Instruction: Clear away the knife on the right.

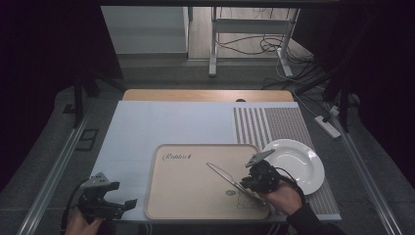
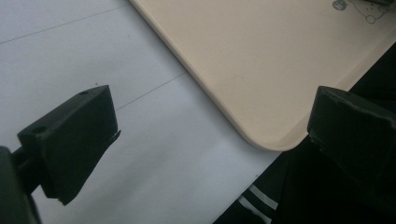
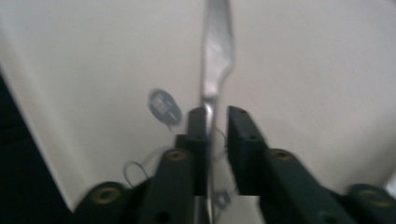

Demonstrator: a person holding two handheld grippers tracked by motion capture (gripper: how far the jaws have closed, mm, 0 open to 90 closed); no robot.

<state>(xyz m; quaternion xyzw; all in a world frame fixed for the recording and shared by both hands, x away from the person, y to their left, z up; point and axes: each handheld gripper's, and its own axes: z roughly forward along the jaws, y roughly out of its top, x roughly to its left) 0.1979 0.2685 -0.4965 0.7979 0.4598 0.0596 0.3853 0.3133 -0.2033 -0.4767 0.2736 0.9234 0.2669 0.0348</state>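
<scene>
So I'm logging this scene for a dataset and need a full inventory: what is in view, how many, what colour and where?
Butter knife: one, silver, lying on the tray, its handle between the right gripper's jaws.
Tray: one, beige with printed script, at the near middle of the table.
Plate: one, white, right of the tray, on the placemat.
Placemat: one, grey and white striped, on the table's right side.
Table cover: one, pale blue-white, over a wooden table.
Right gripper: one, black, over the tray's near right corner, jaws narrowed around the handle with a small gap on one side.
Left gripper: one, black, open, left of the tray.
</scene>
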